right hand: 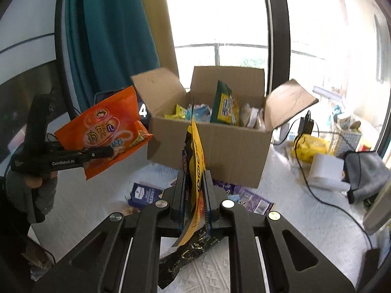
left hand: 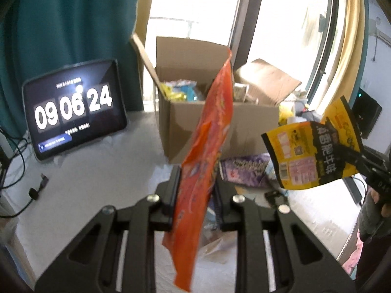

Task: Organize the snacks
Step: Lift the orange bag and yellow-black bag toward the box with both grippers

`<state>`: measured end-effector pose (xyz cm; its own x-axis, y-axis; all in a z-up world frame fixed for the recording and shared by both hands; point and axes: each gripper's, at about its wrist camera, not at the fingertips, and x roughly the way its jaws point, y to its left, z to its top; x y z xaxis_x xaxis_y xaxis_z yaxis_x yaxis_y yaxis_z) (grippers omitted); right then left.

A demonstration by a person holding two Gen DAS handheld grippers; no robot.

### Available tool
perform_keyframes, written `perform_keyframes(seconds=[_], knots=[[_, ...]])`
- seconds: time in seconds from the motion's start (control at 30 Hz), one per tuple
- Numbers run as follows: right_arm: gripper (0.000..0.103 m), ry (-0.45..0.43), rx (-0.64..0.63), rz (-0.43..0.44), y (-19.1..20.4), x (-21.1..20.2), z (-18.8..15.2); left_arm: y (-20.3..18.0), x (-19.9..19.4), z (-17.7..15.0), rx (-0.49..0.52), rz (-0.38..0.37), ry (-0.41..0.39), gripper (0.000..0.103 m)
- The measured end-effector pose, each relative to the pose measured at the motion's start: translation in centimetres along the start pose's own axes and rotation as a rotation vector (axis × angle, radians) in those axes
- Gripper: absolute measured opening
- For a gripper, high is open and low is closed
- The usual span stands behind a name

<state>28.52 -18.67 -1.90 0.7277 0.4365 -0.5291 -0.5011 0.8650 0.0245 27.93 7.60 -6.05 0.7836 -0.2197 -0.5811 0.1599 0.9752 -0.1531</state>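
My left gripper [left hand: 196, 190] is shut on an orange snack packet [left hand: 210, 146], which stands edge-on between its pads. In the right wrist view the same orange packet [right hand: 107, 131] hangs from the left gripper [right hand: 110, 152] at the left, above the table. My right gripper [right hand: 194, 188] is shut on a yellow-and-black snack packet [right hand: 195, 161]. From the left wrist, that packet [left hand: 310, 153] shows at the right with the right gripper [left hand: 342, 149]. An open cardboard box [right hand: 215, 151] holding several snacks stands just ahead of both grippers, its front wall [left hand: 244, 124] facing them.
A purple packet [left hand: 244, 171] and a blue one [right hand: 144, 193] lie on the white table before the box. A tablet showing a clock [left hand: 73, 109] leans at the left. Cables, a white box [right hand: 327, 168], a grey cloth [right hand: 366, 171] and a yellow bag [right hand: 310, 146] sit right.
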Motion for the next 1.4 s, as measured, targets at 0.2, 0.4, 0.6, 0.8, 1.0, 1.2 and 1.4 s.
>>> perform_keyframes(seconds=[0.2, 0.4, 0.6, 0.8, 1.0, 1.2, 1.4], knots=[[0.014, -0.069, -0.022, -0.015, 0.0, -2.3, 2.0, -0.5, -2.8, 2.3, -0.006, 0.002, -0.070, 0.025], [0.014, -0.157, -0.033, -0.017, -0.2, -4.7, 5.2, -1.9, -5.5, 6.0, -0.009, -0.065, -0.140, 0.025], [0.014, -0.249, -0.057, -0.013, 0.0, -6.9, 9.7, -4.2, -7.8, 11.9, 0.021, -0.097, -0.213, 0.025], [0.014, -0.320, -0.062, -0.005, 0.0, -8.5, 14.5, -5.8, -8.7, 16.5, 0.045, -0.102, -0.268, 0.025], [0.014, -0.380, -0.084, -0.024, -0.2, -8.3, 18.9, -5.3, -6.3, 20.6, 0.015, -0.097, -0.253, 0.025], [0.014, -0.382, -0.073, -0.052, -1.0, -5.1, 21.5, -4.4, -2.9, 23.2, 0.020, -0.025, -0.219, 0.025], [0.014, -0.348, -0.003, -0.063, -1.8, 0.1, 21.1, -3.1, 1.9, 21.9, 0.035, 0.008, -0.141, 0.025]])
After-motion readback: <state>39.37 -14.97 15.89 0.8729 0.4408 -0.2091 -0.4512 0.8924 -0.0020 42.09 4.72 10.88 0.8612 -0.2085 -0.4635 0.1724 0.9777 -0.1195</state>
